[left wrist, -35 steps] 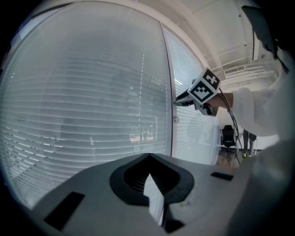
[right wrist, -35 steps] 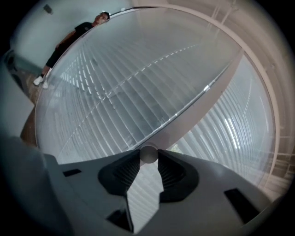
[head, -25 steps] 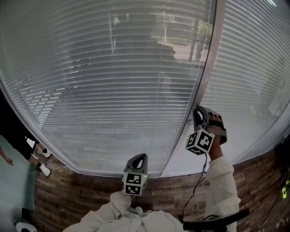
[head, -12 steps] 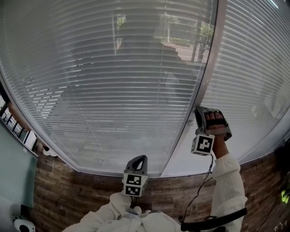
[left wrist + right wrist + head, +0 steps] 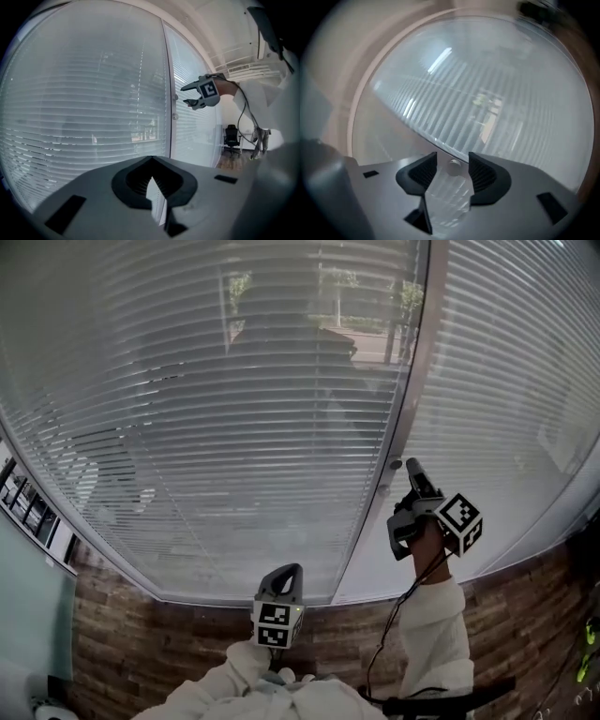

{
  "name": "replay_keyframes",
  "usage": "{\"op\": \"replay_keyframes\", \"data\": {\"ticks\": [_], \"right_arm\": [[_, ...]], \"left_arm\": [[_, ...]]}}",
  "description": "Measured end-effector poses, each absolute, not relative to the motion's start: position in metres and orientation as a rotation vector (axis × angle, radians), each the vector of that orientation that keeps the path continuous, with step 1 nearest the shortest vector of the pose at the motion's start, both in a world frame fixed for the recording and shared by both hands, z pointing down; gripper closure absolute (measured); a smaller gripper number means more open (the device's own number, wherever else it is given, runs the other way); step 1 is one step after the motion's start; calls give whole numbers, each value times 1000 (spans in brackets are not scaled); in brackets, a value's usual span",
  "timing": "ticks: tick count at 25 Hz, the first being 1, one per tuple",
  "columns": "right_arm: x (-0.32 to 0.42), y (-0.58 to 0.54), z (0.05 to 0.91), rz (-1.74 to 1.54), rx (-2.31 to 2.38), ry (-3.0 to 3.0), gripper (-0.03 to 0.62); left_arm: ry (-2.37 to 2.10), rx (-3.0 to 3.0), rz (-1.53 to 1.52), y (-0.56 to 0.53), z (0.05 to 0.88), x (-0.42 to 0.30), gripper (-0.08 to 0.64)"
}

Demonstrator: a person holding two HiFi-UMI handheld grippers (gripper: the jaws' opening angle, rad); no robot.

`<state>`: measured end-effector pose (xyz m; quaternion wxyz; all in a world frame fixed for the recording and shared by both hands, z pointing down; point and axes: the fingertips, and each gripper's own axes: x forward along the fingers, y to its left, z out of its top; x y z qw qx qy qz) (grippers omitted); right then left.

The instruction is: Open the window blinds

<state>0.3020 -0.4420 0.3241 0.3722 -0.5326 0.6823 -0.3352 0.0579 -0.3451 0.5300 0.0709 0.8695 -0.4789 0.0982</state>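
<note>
the window blinds (image 5: 234, 409) hang lowered either side of the window post (image 5: 413, 381). at the post, the right gripper (image 5: 408, 479) has just been opening, its jaws loose around a small knob (image 5: 453, 164). below the post, the left gripper (image 5: 151, 159) is clenched, empty.

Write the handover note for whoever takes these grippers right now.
Left gripper: shut, empty, held low near the body.
Right gripper: raised at the window frame. Its jaws have just been opening, and a small knob sits between them, unpressed.
Blinds: down, slats partly tilted, street visible through them.
Left to do: probably grip the knob and work it until the slats stand fully open.
</note>
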Motion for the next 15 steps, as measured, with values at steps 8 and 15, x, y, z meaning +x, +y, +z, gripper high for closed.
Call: {"op": "replay_keyframes", "data": {"ticks": [8, 15], "right_arm": [[288, -469, 346, -1114, -1174, 1486, 394], [288, -472, 346, -1126, -1232, 1492, 459]], "left_arm": [[-1433, 2619, 290, -350, 532, 55, 560], [-1449, 2595, 275, -359, 534, 46, 560]]}}
